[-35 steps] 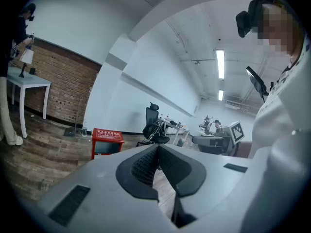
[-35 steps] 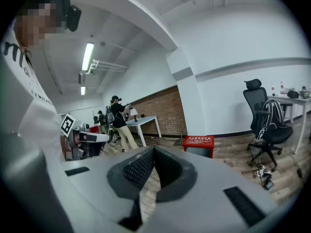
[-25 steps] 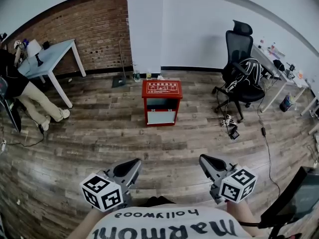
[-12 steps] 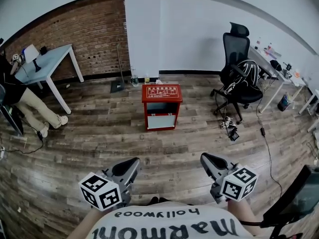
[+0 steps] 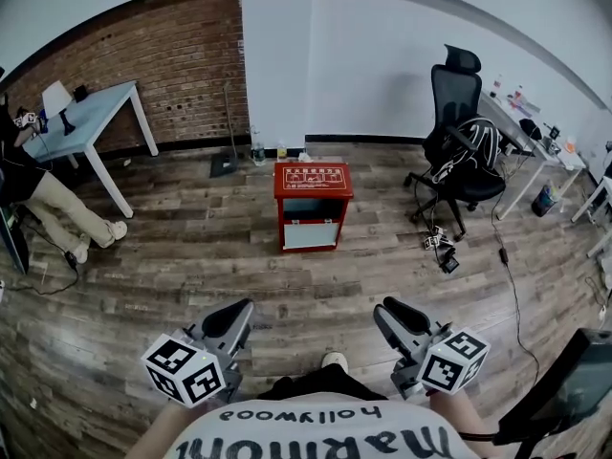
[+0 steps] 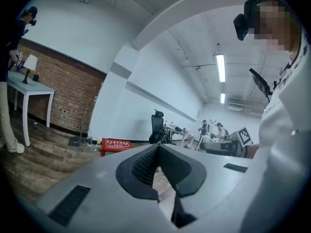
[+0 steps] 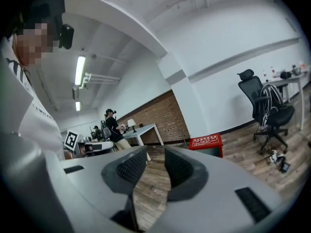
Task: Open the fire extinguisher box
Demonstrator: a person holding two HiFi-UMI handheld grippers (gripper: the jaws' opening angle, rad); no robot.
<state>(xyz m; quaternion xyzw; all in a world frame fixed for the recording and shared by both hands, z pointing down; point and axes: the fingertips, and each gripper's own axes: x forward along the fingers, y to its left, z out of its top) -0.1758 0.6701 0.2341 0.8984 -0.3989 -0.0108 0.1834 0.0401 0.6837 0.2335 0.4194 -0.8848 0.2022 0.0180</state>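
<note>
The red fire extinguisher box (image 5: pixel 313 206) stands on the wood floor in front of the white pillar, with its front panel closed; it also shows far off as the red box (image 6: pixel 115 145) and as the red box (image 7: pixel 206 142). Both grippers are held low near the person's body, far short of the box. My left gripper (image 5: pixel 239 312) is shut, its pads meeting with nothing between them (image 6: pixel 156 152). My right gripper (image 5: pixel 387 314) has just been opening; a narrow gap shows between its pads (image 7: pixel 155 155), and only floor shows through it.
A black office chair (image 5: pixel 462 122) with a bag stands right of the box, with small items (image 5: pixel 440 247) and a cable on the floor by it. A pale table (image 5: pixel 91 113) and a person (image 5: pixel 38 185) are at the left. Bottles (image 5: pixel 258 148) stand by the pillar.
Both grippers have slid lower in the head view, nearer the body. A shoe tip now shows between them. The box keeps its place.
</note>
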